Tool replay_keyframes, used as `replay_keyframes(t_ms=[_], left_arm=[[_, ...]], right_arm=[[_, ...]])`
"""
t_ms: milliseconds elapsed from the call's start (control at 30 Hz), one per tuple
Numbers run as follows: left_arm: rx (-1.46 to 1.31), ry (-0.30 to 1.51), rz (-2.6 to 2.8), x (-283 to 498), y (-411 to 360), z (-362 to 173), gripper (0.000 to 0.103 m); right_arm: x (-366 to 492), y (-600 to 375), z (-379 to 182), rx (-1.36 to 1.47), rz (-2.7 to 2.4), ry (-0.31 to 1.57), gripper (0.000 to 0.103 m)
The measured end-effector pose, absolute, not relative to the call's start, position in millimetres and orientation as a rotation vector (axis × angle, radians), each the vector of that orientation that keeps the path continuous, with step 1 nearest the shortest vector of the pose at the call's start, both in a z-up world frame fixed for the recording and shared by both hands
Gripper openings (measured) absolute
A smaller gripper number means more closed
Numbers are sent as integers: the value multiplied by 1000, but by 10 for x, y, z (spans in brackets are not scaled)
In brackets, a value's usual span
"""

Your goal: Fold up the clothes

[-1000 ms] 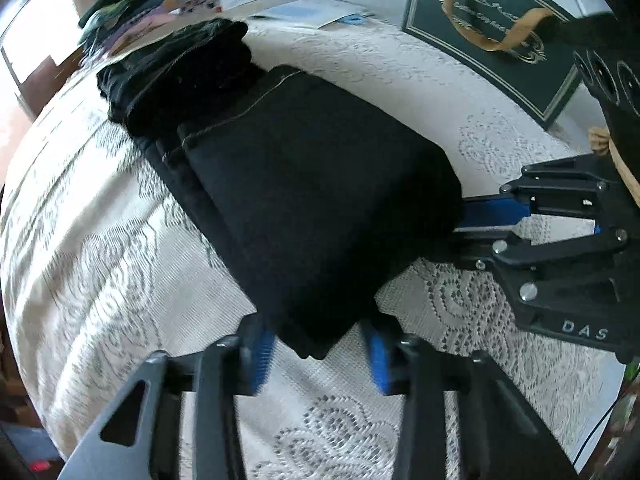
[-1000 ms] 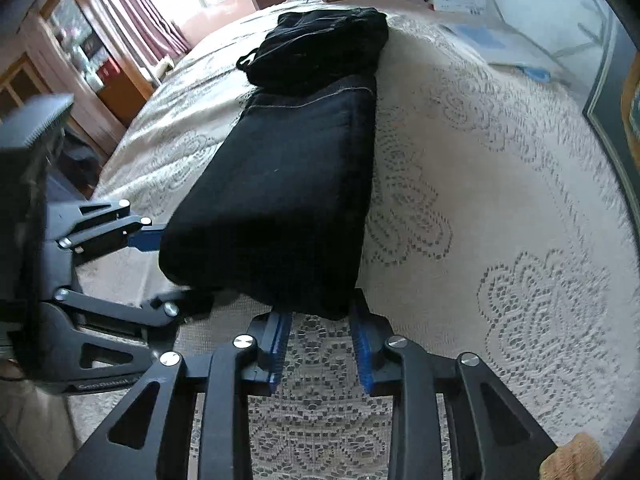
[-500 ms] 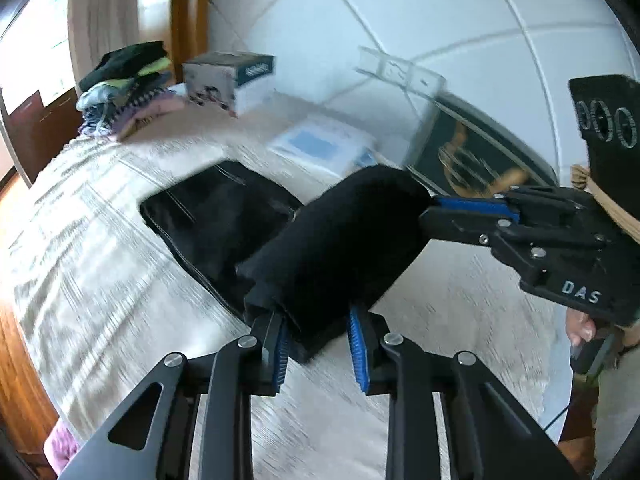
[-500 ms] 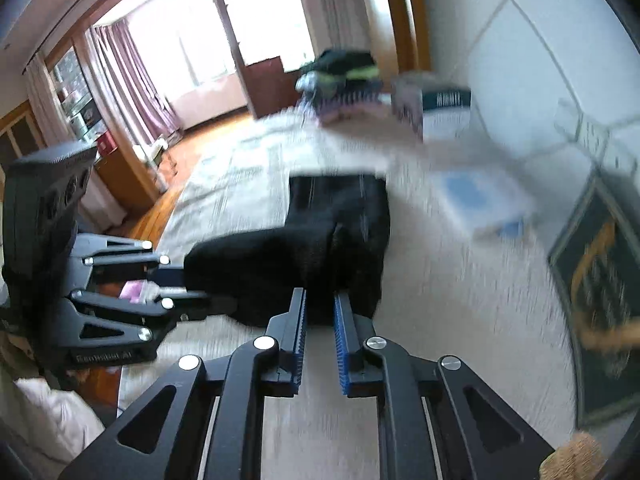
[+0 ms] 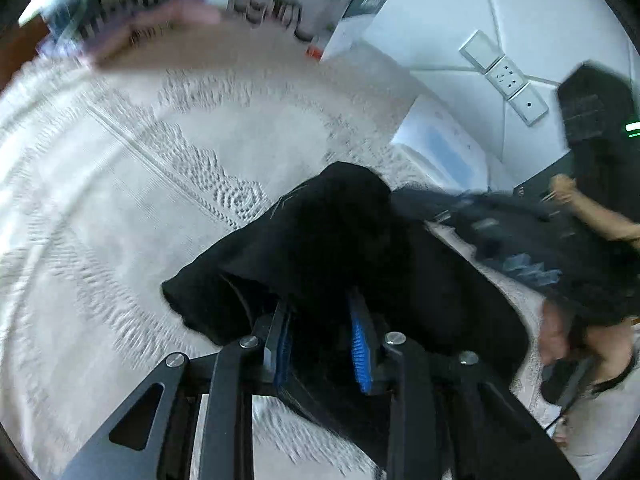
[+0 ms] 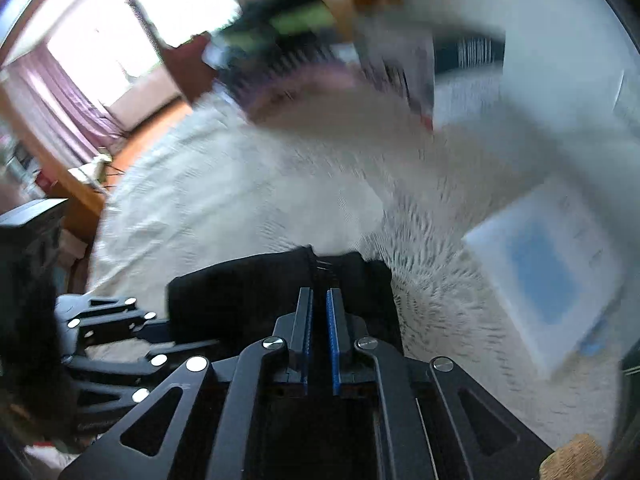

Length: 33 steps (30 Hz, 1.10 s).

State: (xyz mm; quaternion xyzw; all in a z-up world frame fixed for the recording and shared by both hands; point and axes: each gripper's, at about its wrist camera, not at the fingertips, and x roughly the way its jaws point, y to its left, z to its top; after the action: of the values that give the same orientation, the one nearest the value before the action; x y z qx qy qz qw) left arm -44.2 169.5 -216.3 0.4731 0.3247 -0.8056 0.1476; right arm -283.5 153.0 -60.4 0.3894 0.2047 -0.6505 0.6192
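The folded black garment (image 5: 320, 240) lies over the lace-covered bed (image 5: 120, 180) in the left wrist view, doubled over on itself. My left gripper (image 5: 320, 332) is shut on its near edge, blue pads pressed into the cloth. In the right wrist view my right gripper (image 6: 319, 304) is shut on the other end of the black garment (image 6: 240, 292), pads nearly touching. The left gripper's frame shows at the lower left of that view (image 6: 112, 340). The right gripper shows blurred at the right of the left wrist view (image 5: 500, 232).
A pile of folded clothes (image 5: 120, 4) and a cardboard box (image 5: 312, 4) sit at the far end of the bed. A white and blue booklet (image 6: 548, 276) lies near the wall. Wall sockets (image 5: 504, 76) are behind it. Both views are motion-blurred.
Both grippers closed on the near end of the garment, lifted it and carried it forward over the far half, toward the clothes pile and box.
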Motion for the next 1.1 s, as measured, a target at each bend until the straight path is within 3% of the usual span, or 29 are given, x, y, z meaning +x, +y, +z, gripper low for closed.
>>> replay_keyframes(t_ms=[67,133,167,200,233,267,333,400,600,767,867,933,1100], left_arm=[[1371,950,-2343,-443,1676,-2158,27],[1401,959,-2369,-419,1685,-2098,35],[1414,966,-2380,-398,1682,-2048,39],[1419,968,-2387,-344,1700,-1964,54],[1410,942,-2397,-249,1748,-1849,71],[1391,899,-2412,-141,1794,-1731,76],[1357,800,-2436,83,1887,-1519,77],[1354,682,-2427,263,2004,-1396,77],[1394,367,-2423,422,2334,-1249,77],[1436,247,-2455,229,2383,-1232,77],[1456,145,-2506,65,2315,-1252,77],[1480,110,-2562,-29,2242,-1279,77],[1575,33,-2716,-198,2037,-1337,77]], right_arm=[[-2858,1525,-645,922,-1532,456,7],[-2881,1519,-686,949,-1568,441,9],[-2892,1517,-707,962,-1586,434,20],[-2904,1514,-727,976,-1604,426,34],[-2915,1511,-748,989,-1622,418,37],[-2927,1509,-769,1002,-1639,410,37],[-2950,1503,-810,1029,-1675,394,37],[-2964,1515,-843,1053,-1711,375,44],[-2546,2578,-828,1130,-1839,126,44],[-2270,2967,-1020,1278,-1904,42,45],[-2169,3022,-1073,1318,-1948,1,53],[-2123,2980,-1103,1345,-1991,-39,53],[-1991,2858,-1171,1458,-2111,-240,53]])
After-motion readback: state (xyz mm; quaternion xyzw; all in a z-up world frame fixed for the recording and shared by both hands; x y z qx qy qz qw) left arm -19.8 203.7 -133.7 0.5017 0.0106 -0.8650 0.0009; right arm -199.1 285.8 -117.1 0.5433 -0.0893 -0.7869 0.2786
